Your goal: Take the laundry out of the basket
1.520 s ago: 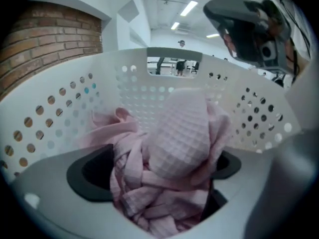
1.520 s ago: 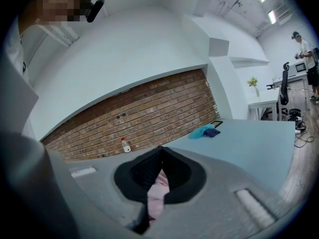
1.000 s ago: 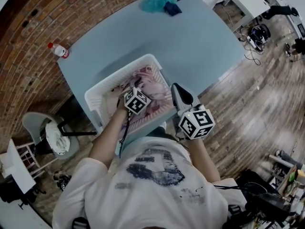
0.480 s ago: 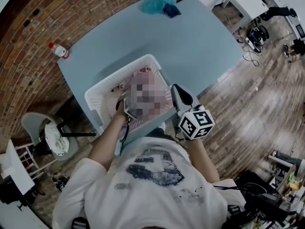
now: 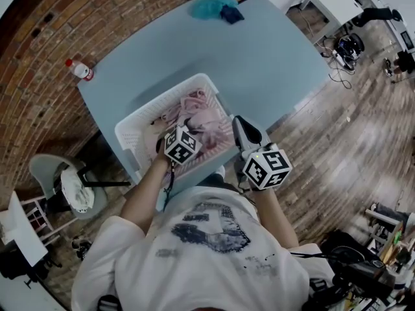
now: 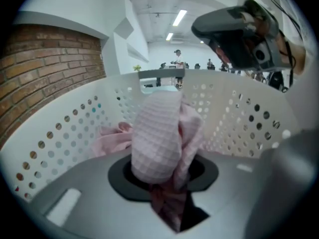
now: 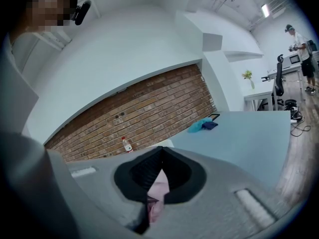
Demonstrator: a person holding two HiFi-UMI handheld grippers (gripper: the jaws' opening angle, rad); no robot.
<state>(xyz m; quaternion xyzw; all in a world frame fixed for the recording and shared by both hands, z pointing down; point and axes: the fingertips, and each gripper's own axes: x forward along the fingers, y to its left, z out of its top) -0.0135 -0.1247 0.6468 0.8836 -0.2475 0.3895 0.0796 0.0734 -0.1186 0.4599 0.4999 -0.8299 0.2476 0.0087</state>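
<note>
While the left gripper (image 5: 184, 133) reaches down into the basket (image 5: 138, 126), its jaws have just been closing and are now narrow, pinched on a pink waffle cloth (image 6: 157, 138). From the left gripper view, that cloth bunches up between the jaws and stands above them in a fat fold, with a darker pink tail hanging down in the gap below. More pink laundry (image 5: 202, 107) lies crumpled behind it, against the basket's holed white wall and across its floor.

The basket sits at the near edge of the blue table (image 5: 272, 63), right in front of the person. The right gripper (image 5: 240, 123) hangs just beside the basket's right side, outside the rim, with its jaws pressed together and nothing gripped. A sliver of pink shows through the slit under their tips in the right gripper view, though I cannot tell from there what it belongs to.

Well apart from the basket, a teal rag (image 5: 211, 5) and a dark blue one (image 5: 233, 13) lie touching at the table's far end. A red-capped bottle (image 5: 81, 69) stands at the far left corner, by the brick wall.
</note>
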